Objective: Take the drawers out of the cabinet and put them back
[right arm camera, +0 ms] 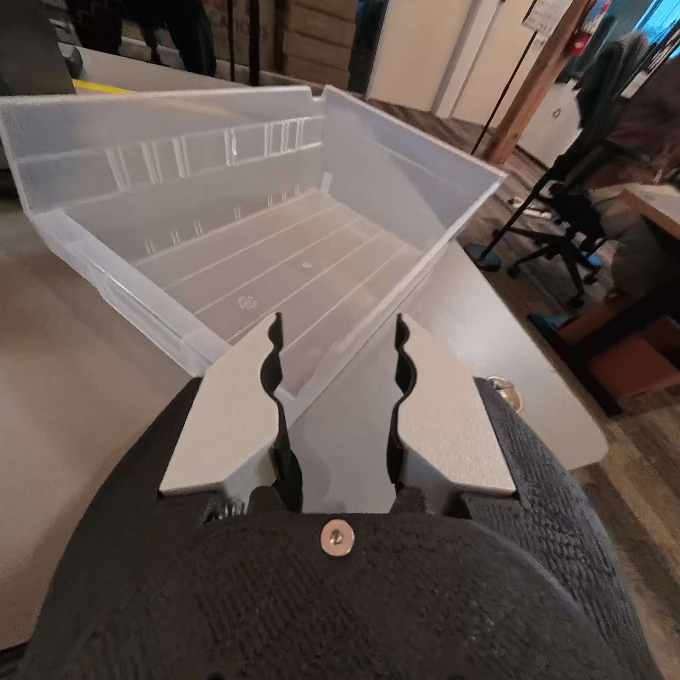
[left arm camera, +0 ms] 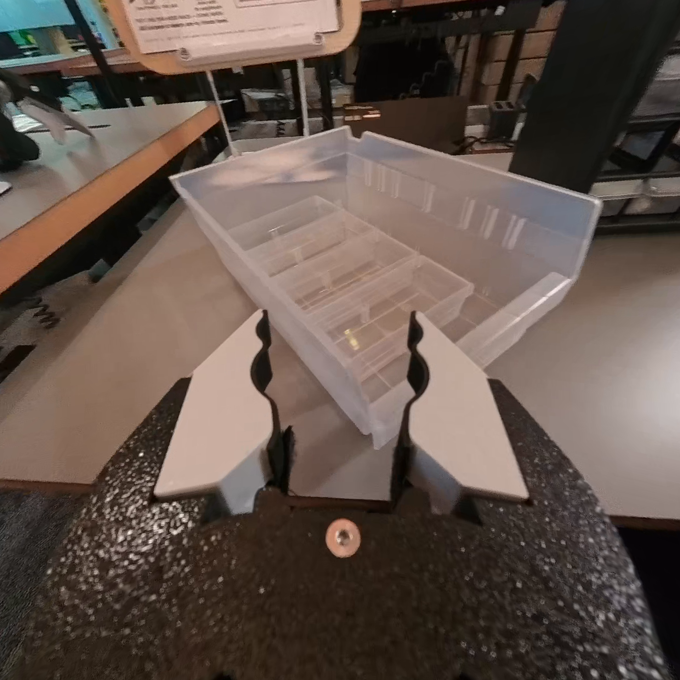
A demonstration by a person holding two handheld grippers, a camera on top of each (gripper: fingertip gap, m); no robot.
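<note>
Drawer: translucent plastic, the big drawer lies out on the grey table, turned at an angle to me; in my right view the same drawer shows a bare ribbed floor.
Inside it: in my left view, a row of small clear drawers shows along its near side; I cannot tell whether they lie in it or under it.
Left gripper: my fingers are spread, nothing between them, just short of the drawer's near corner.
Right gripper: jaws apart and empty, over the drawer's near edge.
In the way: a sign board on thin white legs stands behind the drawer; a dark post rises at its right.
Surroundings: a second table to my left, an office chair on the wood floor to my right, shelving behind.
</note>
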